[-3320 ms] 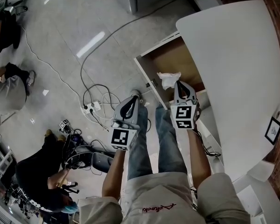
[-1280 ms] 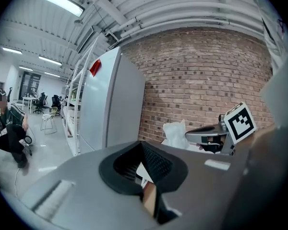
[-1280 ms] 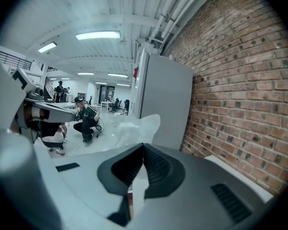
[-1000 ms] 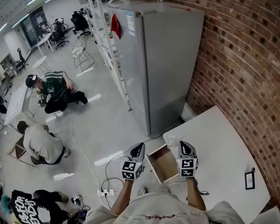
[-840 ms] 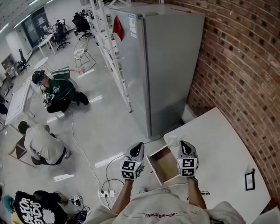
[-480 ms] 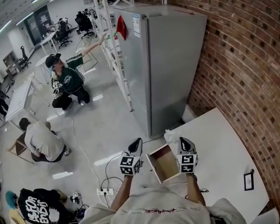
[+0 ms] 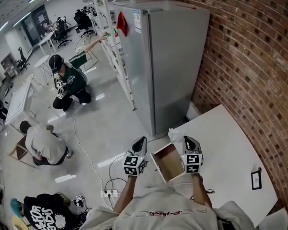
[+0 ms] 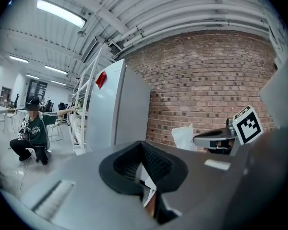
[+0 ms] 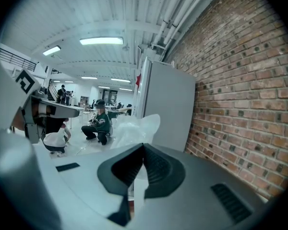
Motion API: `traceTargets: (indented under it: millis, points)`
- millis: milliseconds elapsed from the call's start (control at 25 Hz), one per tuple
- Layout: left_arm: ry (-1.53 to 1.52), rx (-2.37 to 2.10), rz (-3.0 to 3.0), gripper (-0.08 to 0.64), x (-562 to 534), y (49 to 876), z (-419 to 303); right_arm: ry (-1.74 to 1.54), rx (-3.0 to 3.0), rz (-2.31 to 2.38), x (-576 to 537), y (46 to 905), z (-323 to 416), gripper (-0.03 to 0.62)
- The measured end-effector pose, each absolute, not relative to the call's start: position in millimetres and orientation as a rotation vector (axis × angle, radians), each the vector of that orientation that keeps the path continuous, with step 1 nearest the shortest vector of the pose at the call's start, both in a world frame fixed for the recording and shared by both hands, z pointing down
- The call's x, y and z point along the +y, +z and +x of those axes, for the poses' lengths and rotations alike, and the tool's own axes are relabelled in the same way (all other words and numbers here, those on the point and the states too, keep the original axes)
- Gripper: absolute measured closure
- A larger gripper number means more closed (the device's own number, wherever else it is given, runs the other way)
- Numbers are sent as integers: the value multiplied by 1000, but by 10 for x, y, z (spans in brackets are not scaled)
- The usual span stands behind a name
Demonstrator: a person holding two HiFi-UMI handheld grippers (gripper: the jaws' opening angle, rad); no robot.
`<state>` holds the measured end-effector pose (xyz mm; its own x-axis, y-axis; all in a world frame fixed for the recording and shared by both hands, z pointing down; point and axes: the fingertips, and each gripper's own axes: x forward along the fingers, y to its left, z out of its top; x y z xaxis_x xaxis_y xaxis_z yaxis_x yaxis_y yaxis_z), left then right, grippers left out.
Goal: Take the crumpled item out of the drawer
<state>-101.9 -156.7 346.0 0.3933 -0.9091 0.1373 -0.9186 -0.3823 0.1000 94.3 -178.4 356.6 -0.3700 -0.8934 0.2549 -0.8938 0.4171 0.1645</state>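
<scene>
To my right runs a red brick wall, with a tall grey refrigerator beside it; strip lights shine over the pale glossy floor ahead.

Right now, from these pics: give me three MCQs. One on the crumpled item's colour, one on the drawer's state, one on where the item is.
1. The crumpled item is:
A. white
B. red
C. black

2. The drawer is:
A. shut
B. pulled open
C. taken out entirely

3. The crumpled item is:
A. inside the drawer
B. in the right tongs, outside the drawer
C. lying under the drawer

Key:
1 A: it shows white in the head view and the right gripper view.
2 B: its bare brown bottom is exposed.
3 B: the right gripper view shows the tongs shut on it.
</scene>
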Motion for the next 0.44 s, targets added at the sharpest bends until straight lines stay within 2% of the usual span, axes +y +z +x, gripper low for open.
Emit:
traceTargets:
  millis: [440]
  points:
    - [108,-1640,2501,569,-1538,3471,-1012,2,-2372,1533,-1747,3588,893,578]
